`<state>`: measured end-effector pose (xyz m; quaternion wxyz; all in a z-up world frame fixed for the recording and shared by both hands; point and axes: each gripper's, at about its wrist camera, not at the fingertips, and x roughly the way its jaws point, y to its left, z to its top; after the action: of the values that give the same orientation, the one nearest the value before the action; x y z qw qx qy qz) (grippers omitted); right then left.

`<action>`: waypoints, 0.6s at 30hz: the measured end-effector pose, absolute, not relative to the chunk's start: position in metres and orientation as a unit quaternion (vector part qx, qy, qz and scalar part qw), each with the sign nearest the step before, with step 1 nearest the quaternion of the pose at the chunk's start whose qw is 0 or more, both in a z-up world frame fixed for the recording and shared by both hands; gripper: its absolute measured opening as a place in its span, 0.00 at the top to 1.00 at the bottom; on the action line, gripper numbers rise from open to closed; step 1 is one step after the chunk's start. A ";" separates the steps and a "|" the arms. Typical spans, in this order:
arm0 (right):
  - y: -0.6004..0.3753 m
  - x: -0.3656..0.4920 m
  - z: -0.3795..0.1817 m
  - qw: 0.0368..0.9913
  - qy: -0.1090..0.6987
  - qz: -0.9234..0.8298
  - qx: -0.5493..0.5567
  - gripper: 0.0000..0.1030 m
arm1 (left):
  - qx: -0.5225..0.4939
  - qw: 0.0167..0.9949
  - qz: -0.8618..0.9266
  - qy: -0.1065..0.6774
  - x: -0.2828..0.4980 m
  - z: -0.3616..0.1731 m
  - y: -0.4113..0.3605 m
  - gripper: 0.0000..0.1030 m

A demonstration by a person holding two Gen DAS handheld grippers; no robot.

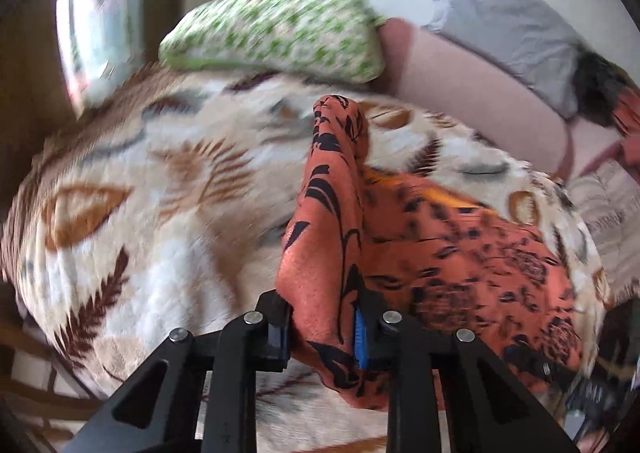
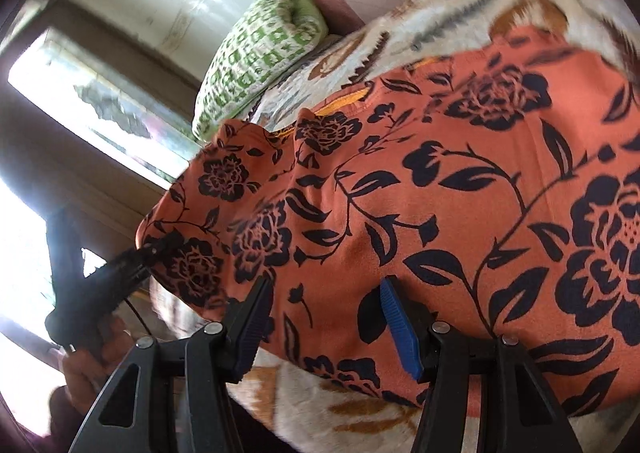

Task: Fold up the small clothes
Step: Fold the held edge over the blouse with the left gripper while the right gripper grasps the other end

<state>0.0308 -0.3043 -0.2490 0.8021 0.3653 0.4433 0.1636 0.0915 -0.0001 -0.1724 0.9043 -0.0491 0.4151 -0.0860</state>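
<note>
Plush blanket [image 1: 152,181], cream with brown leaf print, covers the bed and serves as the folding surface. Garment [image 2: 440,181], thin orange knit with black flowers, lies partly spread on it, one edge lifted into a soft vertical ridge. Pillow [image 1: 276,37], green-checked and rounded, sits beyond, apart from the work. Left gripper [image 1: 322,329] is clamped on the raised edge, cloth bunched between the pads. Right gripper [image 2: 326,329] stands apart over the fabric; whether cloth lies between its fingers cannot be told. Judged step: carrying the held edge across. Recommended: keep the pinch near the hem, lift just enough to clear the nap, pin the flat part so the limp fabric lays without wrinkles.
</note>
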 end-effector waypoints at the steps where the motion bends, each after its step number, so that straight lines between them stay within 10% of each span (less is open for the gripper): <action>1: -0.309 0.034 -0.248 0.790 0.443 0.170 0.387 0.42 | -0.040 0.906 -0.093 0.411 0.089 -0.168 -0.007 0.77; 7: -0.329 0.072 -0.203 0.766 0.409 0.207 0.451 0.19 | 0.018 0.909 -0.163 0.384 0.060 -0.155 -0.067 0.77; 18: -0.304 0.185 -0.211 0.712 0.513 0.184 0.442 0.21 | 0.065 0.891 -0.198 0.404 0.047 -0.177 -0.109 0.77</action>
<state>0.1848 -0.3035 -0.2109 0.7122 0.4424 0.5131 0.1840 0.0469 -0.1086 -0.1771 0.8909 0.0653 0.4035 -0.1980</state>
